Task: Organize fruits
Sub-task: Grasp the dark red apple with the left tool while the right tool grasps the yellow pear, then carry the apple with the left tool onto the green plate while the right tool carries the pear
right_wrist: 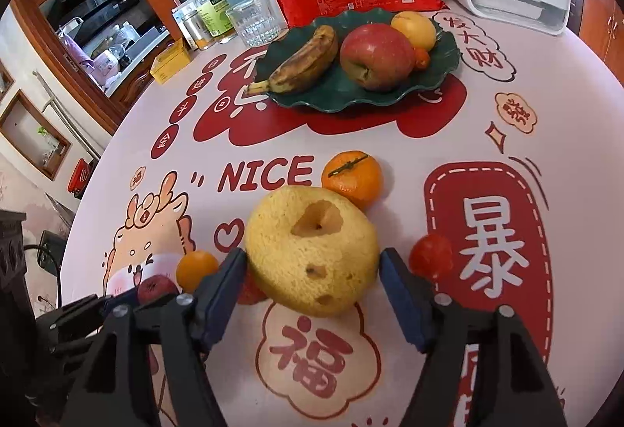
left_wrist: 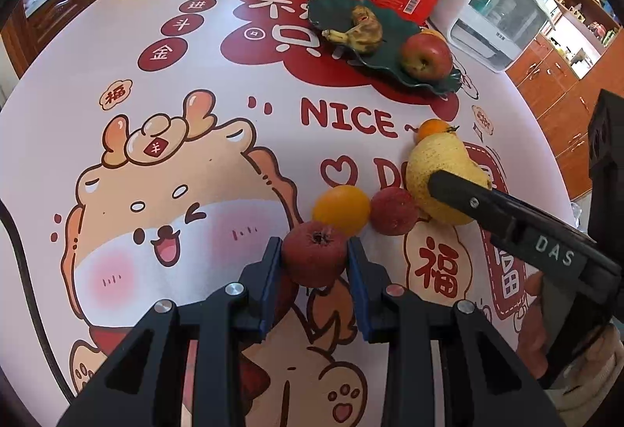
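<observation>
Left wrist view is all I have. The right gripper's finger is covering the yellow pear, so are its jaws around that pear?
Observer: Yes. The right gripper has one pad on each side of the yellow pear, close against it. I cannot tell whether it squeezes.
Operator: Anything hidden behind the pear?
Observer: A small red fruit lies on the table just right of the right pad.
Operator: My left gripper holds the dark red fruit. What is behind the apple?
Observer: A yellow-orange fruit sits behind the apple on the green plate, with a small reddish one beside it.
</observation>
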